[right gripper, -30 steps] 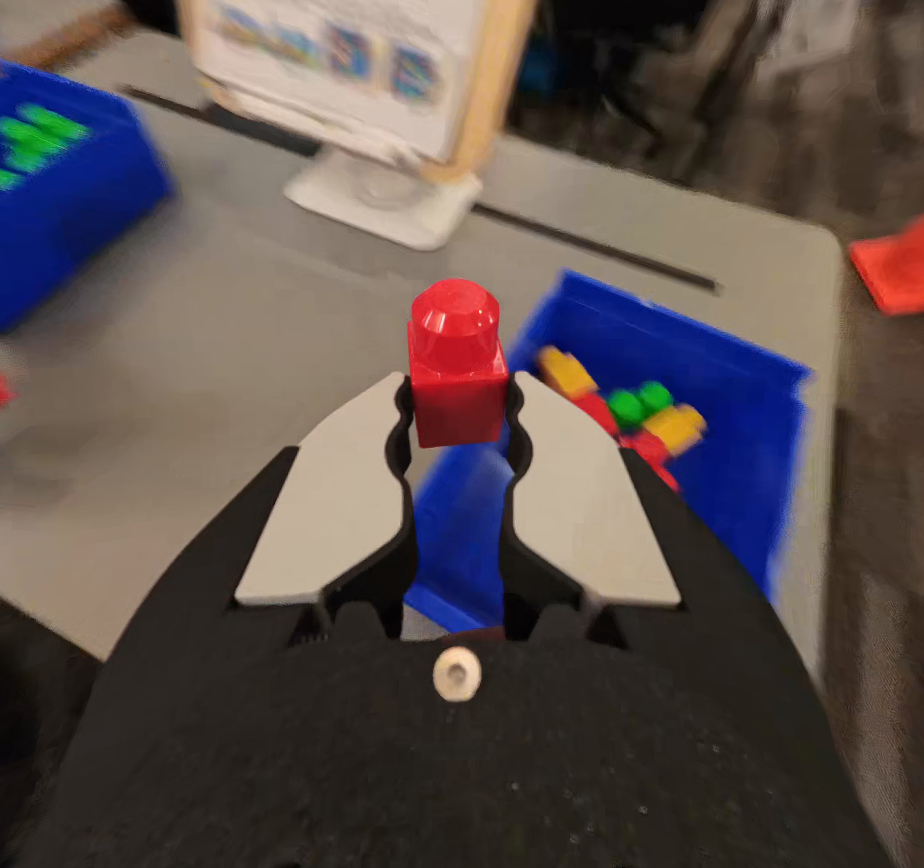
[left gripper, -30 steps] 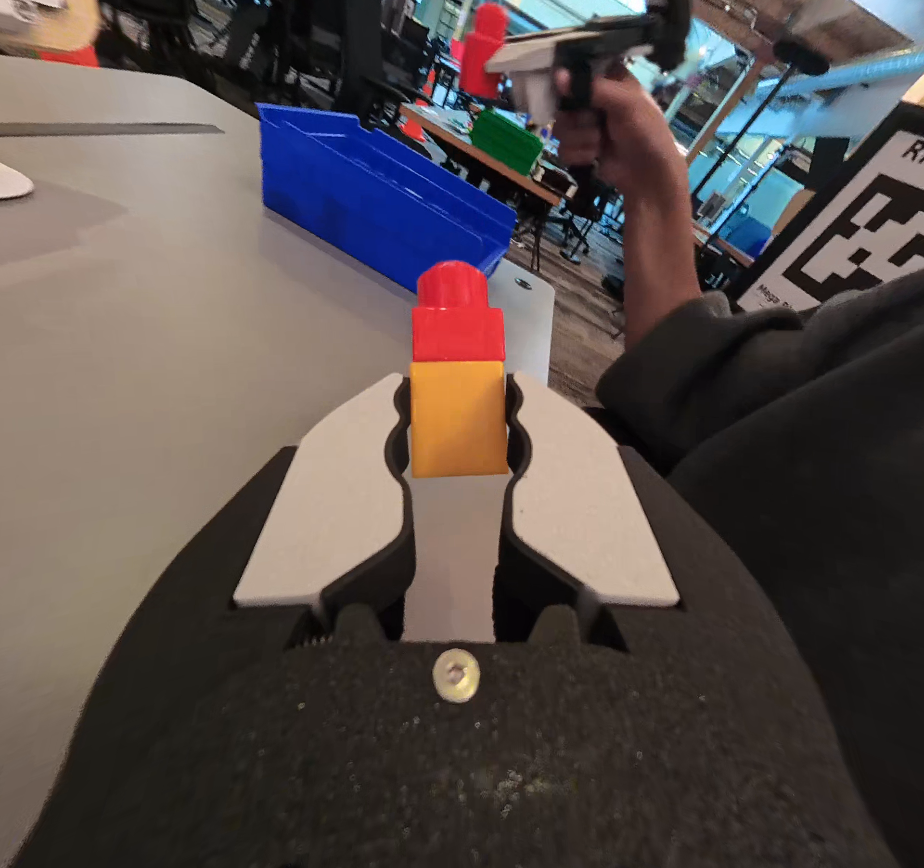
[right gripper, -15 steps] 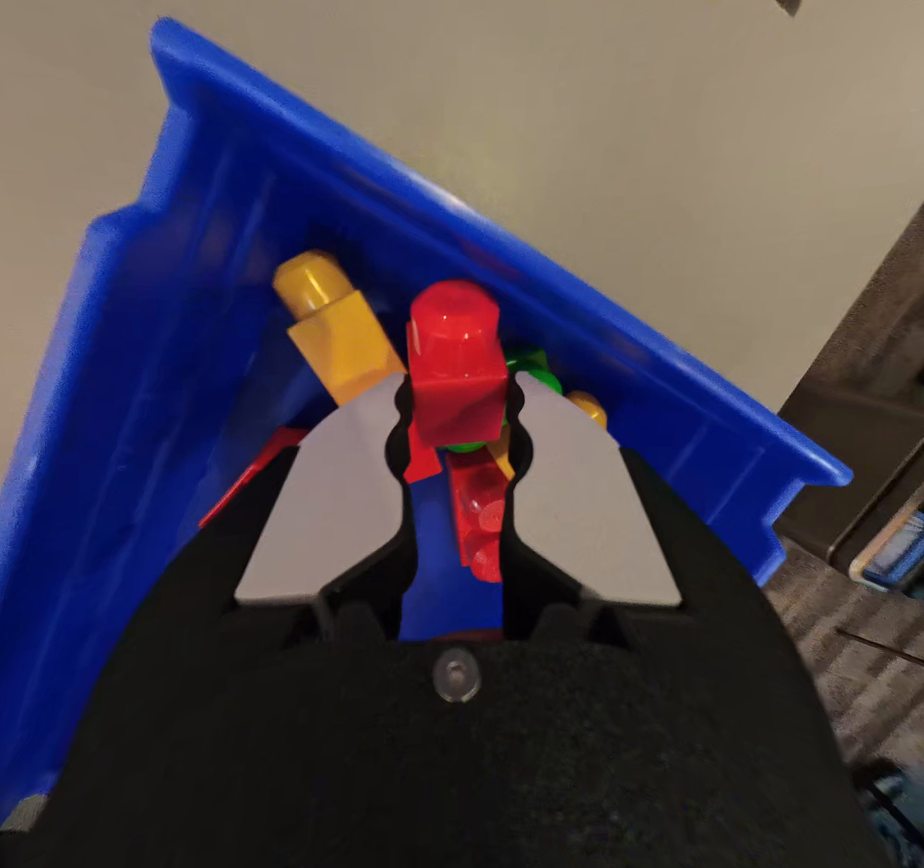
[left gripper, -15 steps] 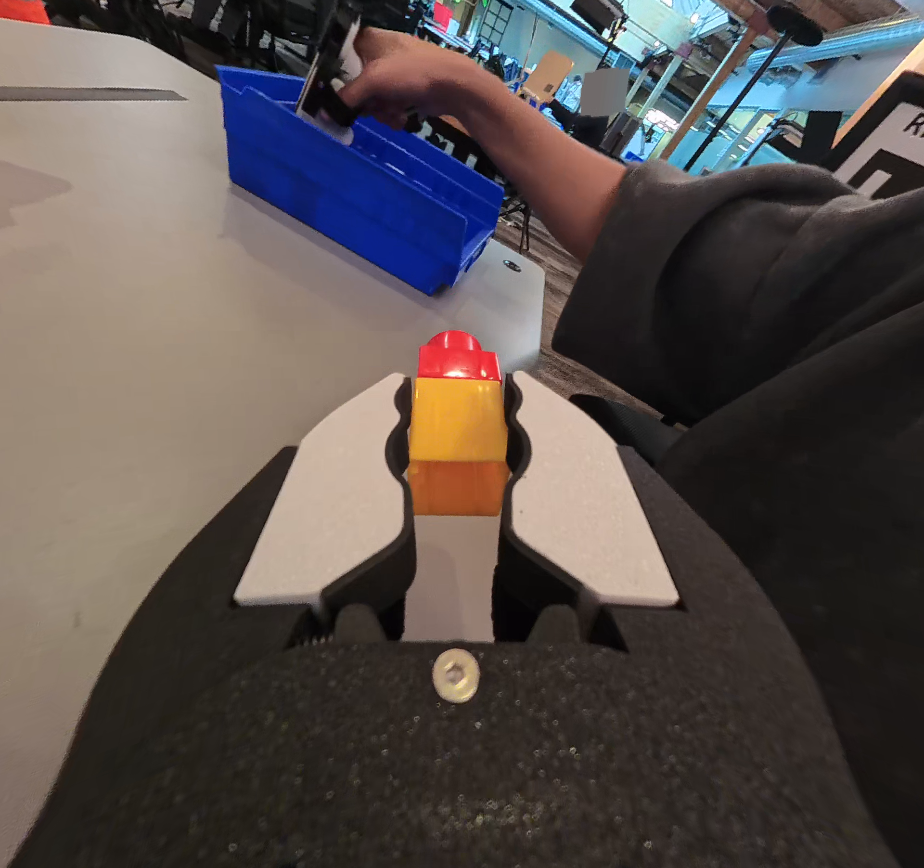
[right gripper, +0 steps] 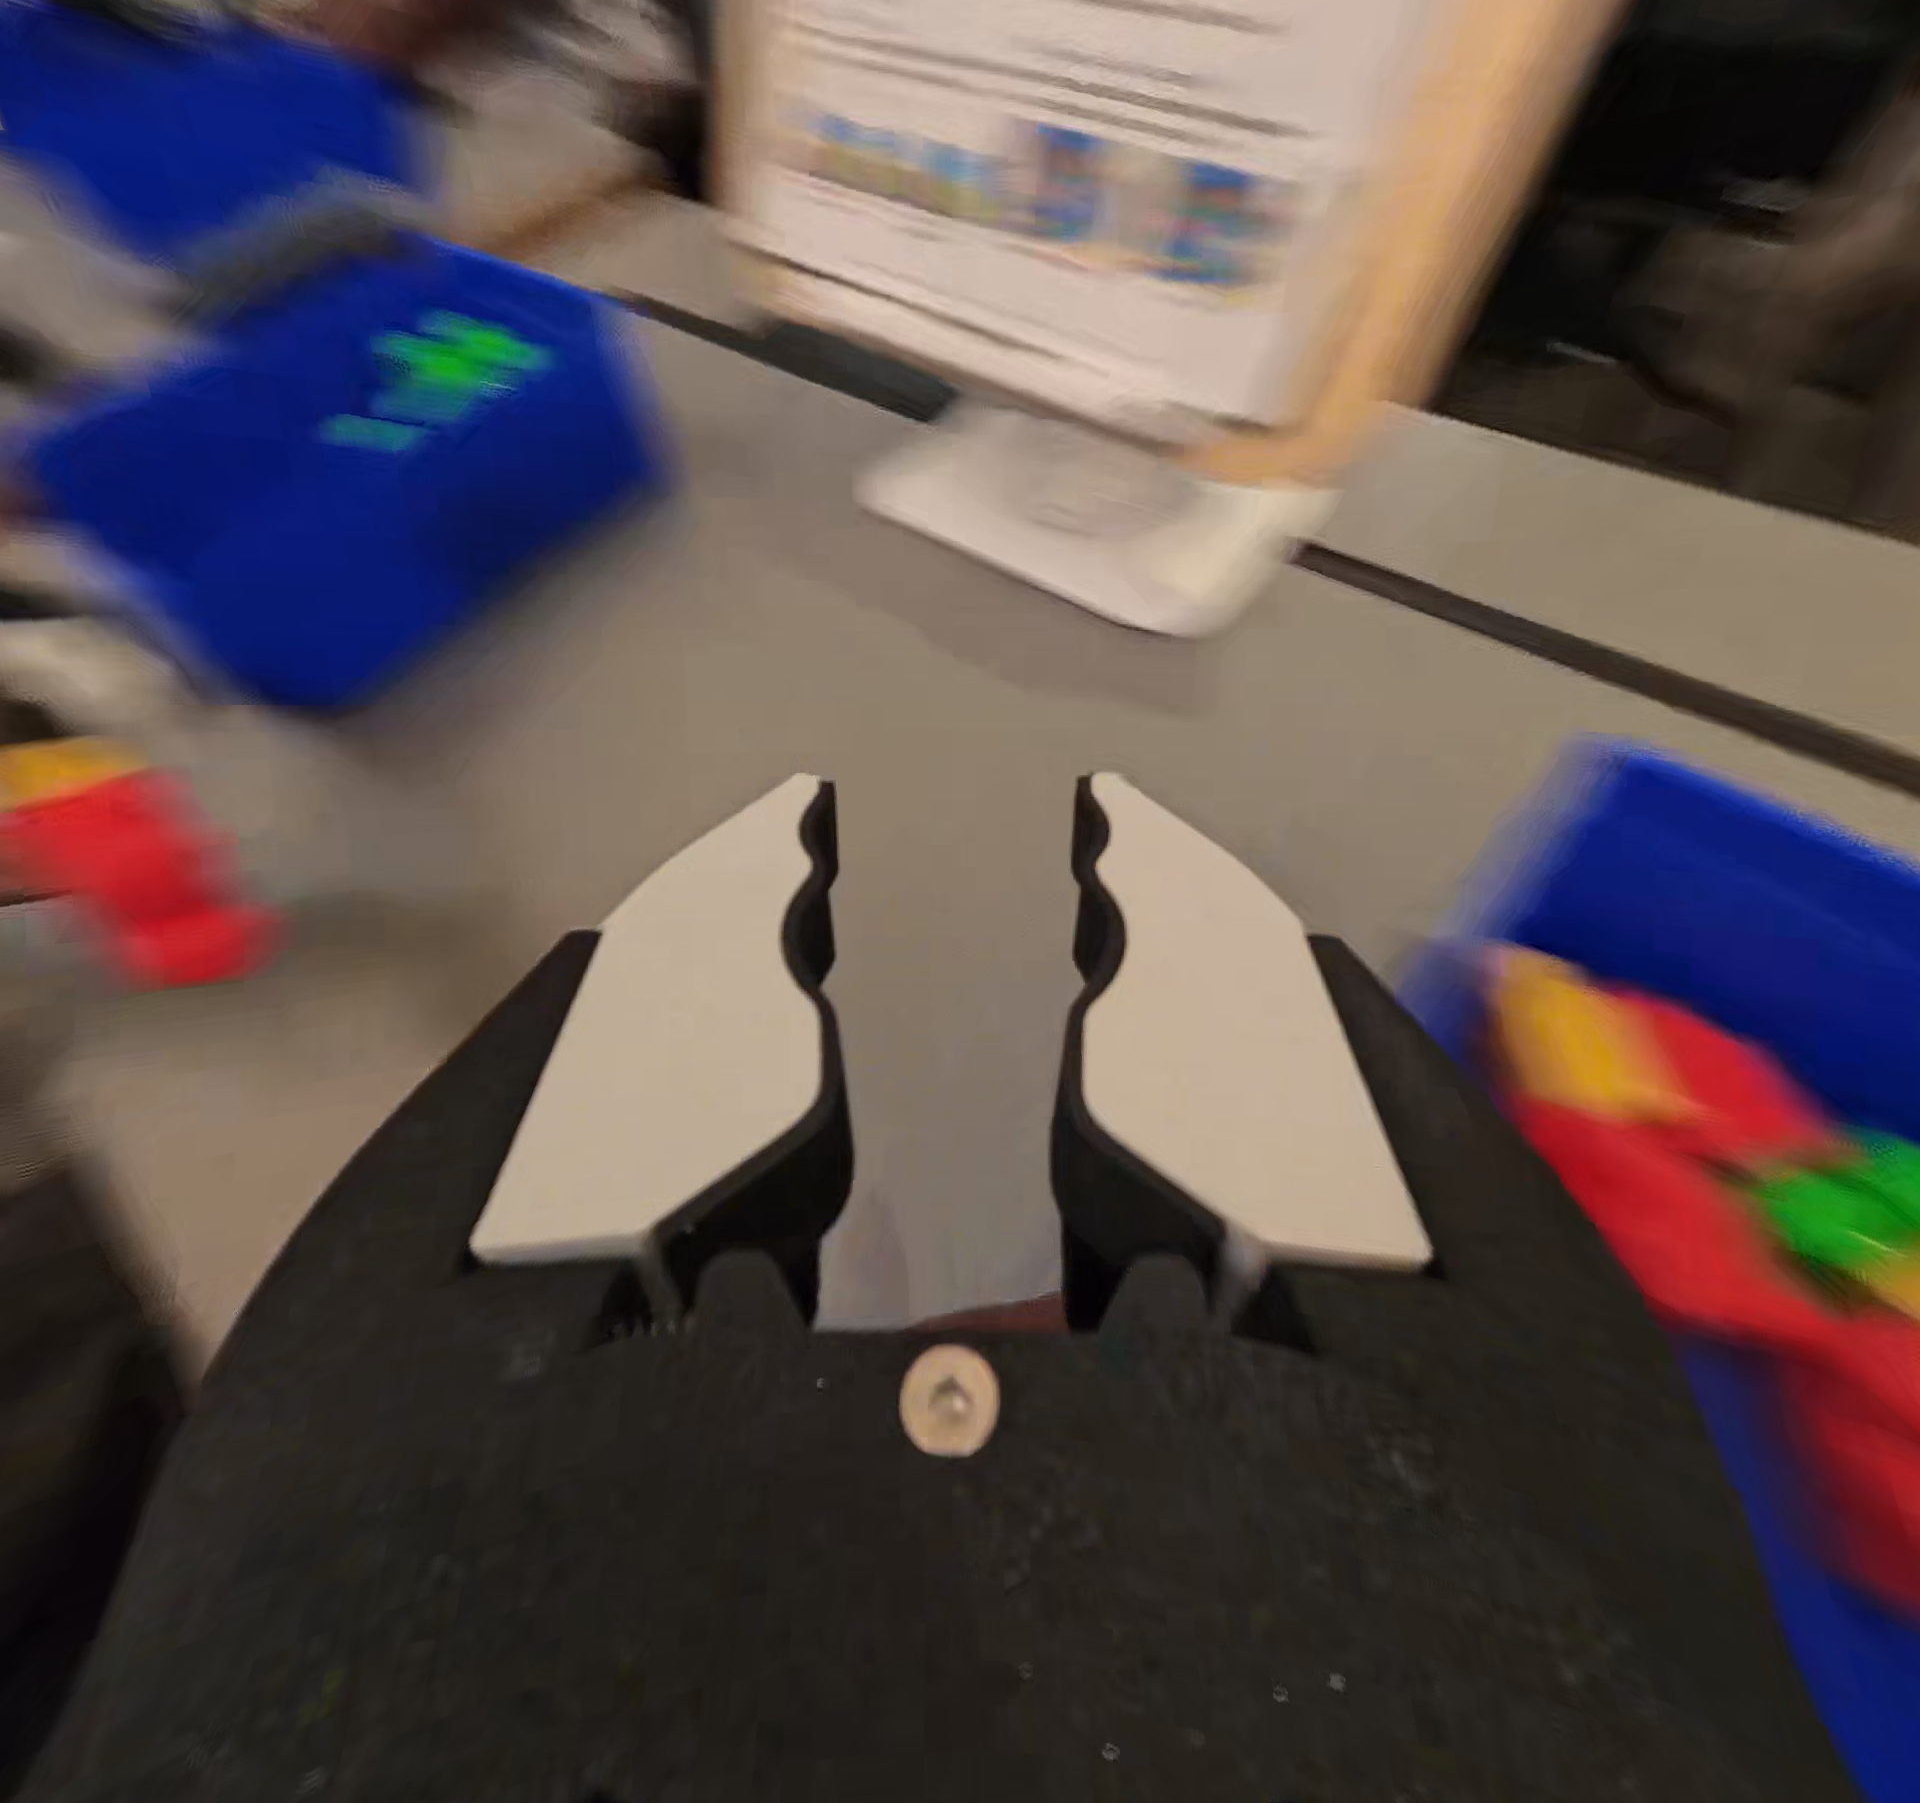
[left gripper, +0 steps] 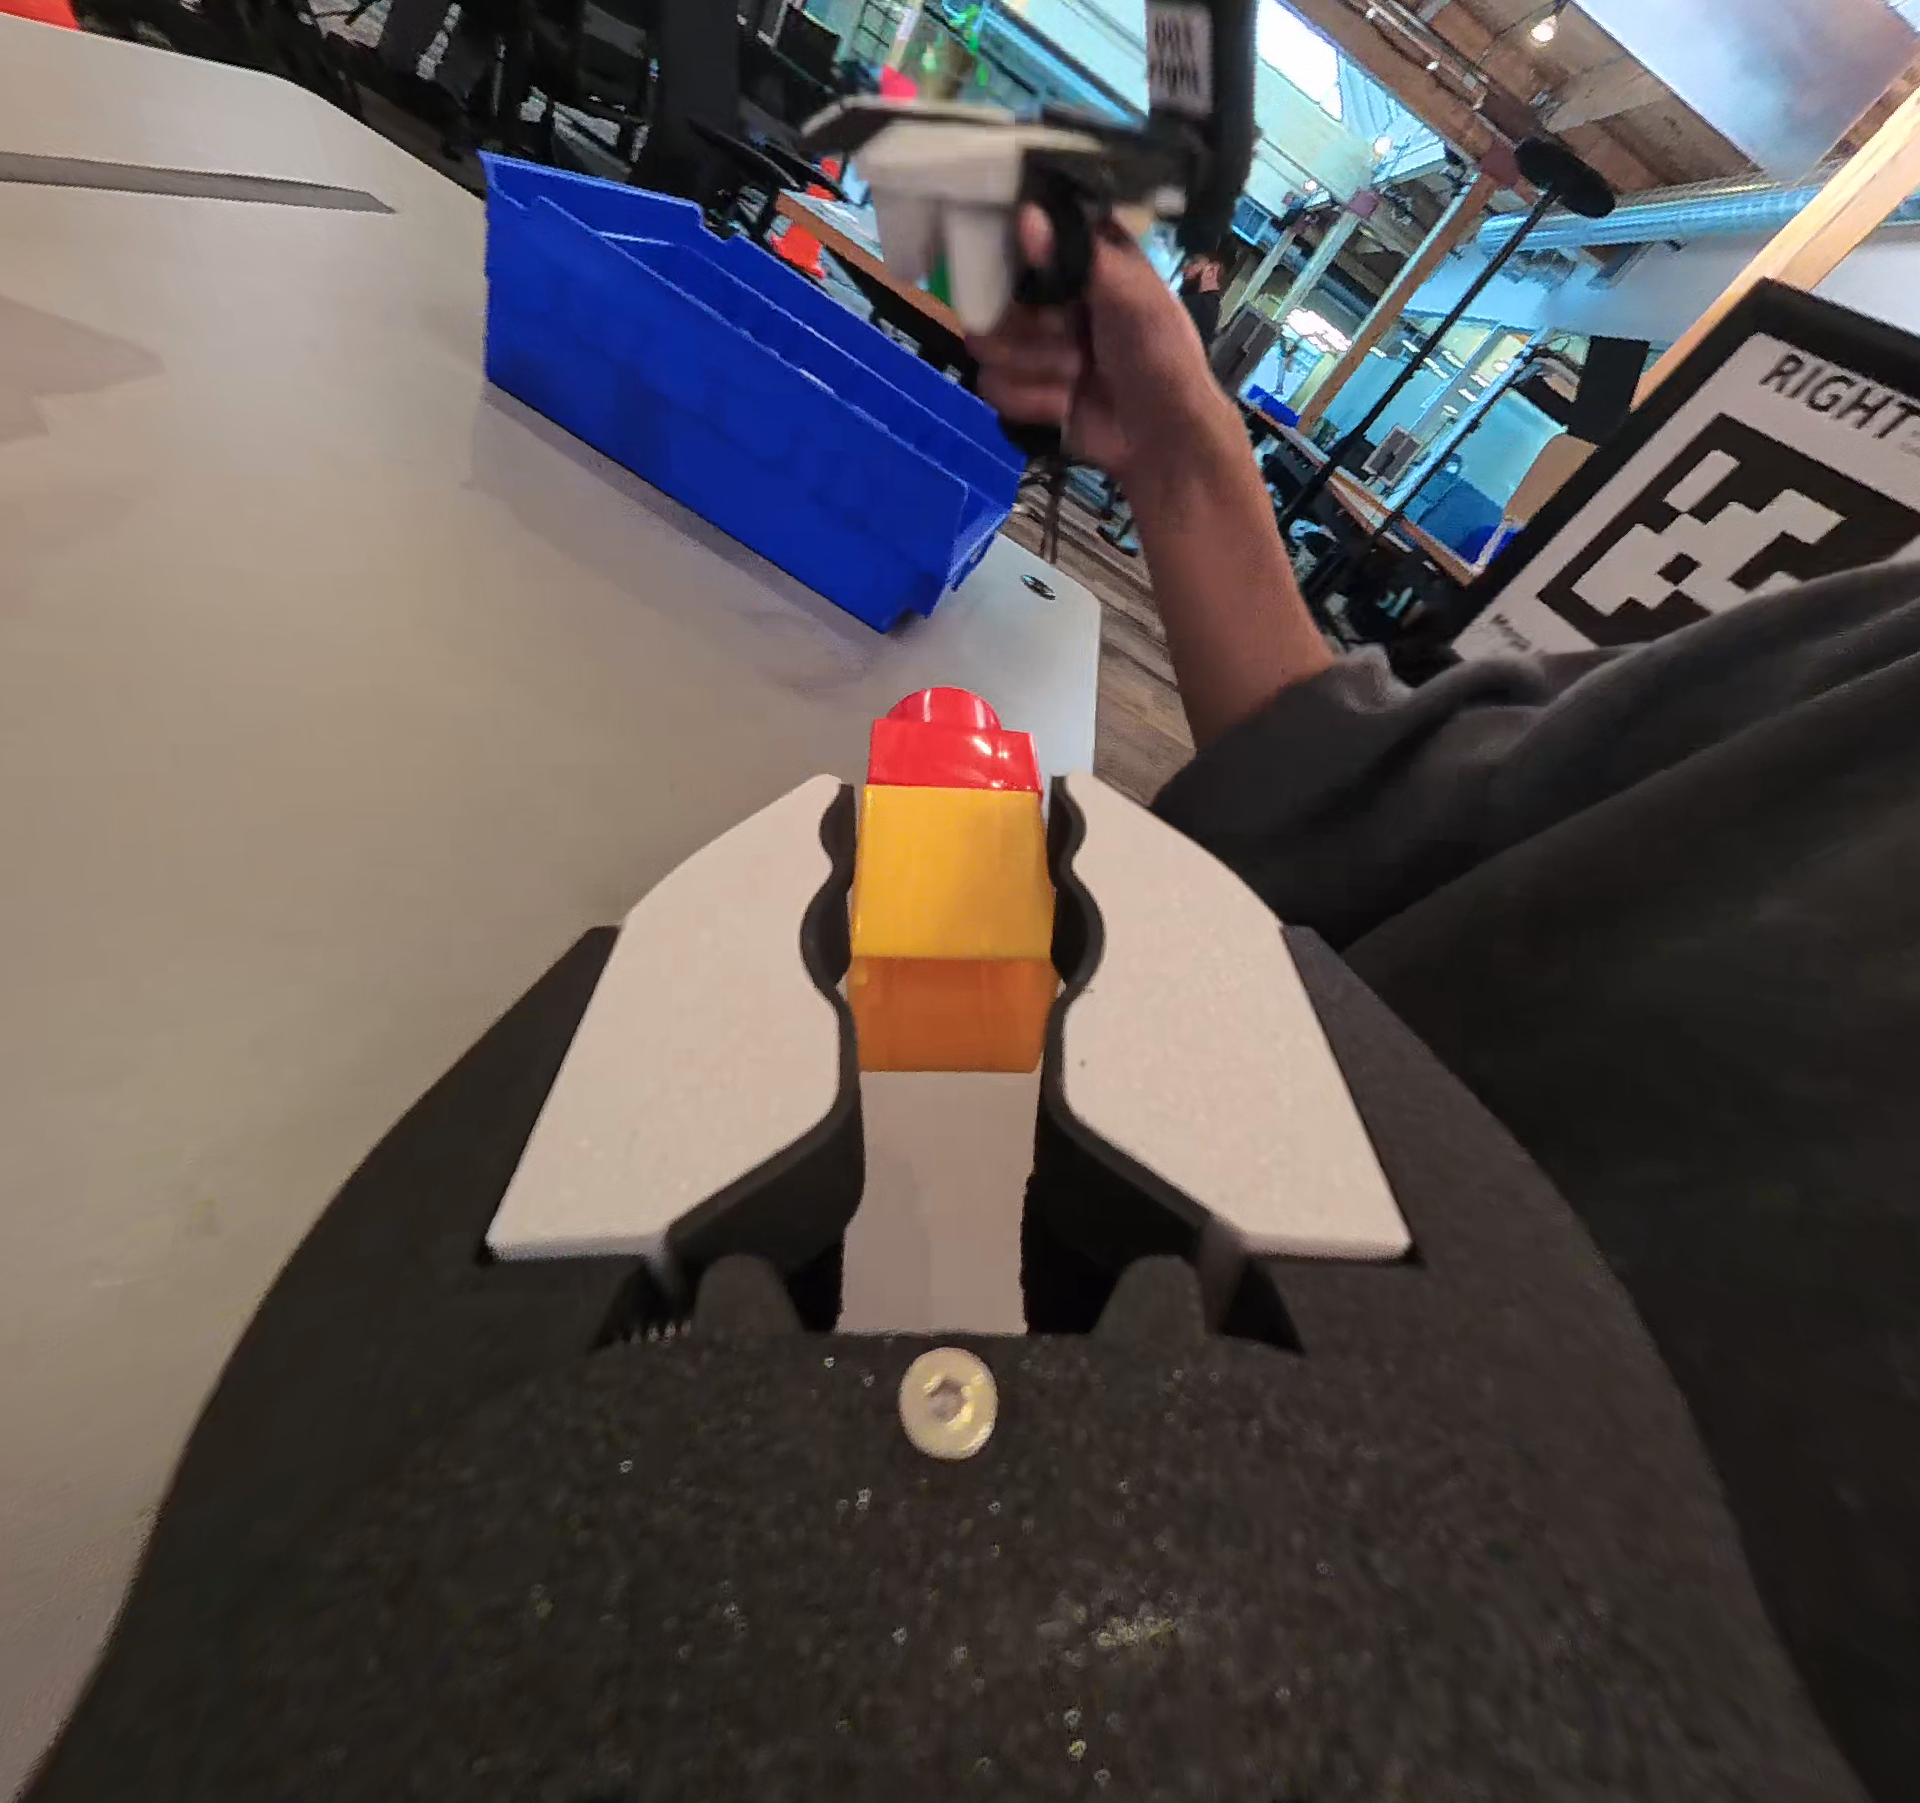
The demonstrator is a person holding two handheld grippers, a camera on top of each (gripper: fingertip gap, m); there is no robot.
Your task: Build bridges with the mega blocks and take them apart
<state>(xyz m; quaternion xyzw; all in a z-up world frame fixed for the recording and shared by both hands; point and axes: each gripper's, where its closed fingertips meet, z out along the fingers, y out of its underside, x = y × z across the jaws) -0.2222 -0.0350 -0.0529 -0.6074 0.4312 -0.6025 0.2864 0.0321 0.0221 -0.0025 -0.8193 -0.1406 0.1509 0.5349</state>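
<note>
My left gripper (left gripper: 948, 797) is shut on a yellow block (left gripper: 948, 880) with a red block (left gripper: 951, 745) stuck on its top, held over the grey table (left gripper: 260, 714). My right gripper (right gripper: 954, 797) is open and empty above the table; this view is blurred. It also shows in the left wrist view (left gripper: 945, 226), held by a hand above a blue bin (left gripper: 727, 403). In the right wrist view that bin's wall (right gripper: 1683, 880) is at the right, with red, yellow and green blocks (right gripper: 1704, 1161) in it. A blurred red and yellow stack (right gripper: 125, 870) shows at the left edge.
A second blue bin (right gripper: 260, 548) with green blocks (right gripper: 447, 382) stands at the far left. A sign on a white base (right gripper: 1091, 517) stands at the back of the table. A dark sleeve (left gripper: 1558, 922) fills the right of the left wrist view. The grippers' ends are close to 30 cm from one another.
My right gripper let go of its red block in the blue bin, opened, and lifted back out. My left gripper still holds the yellow and red stack, nearly still.
</note>
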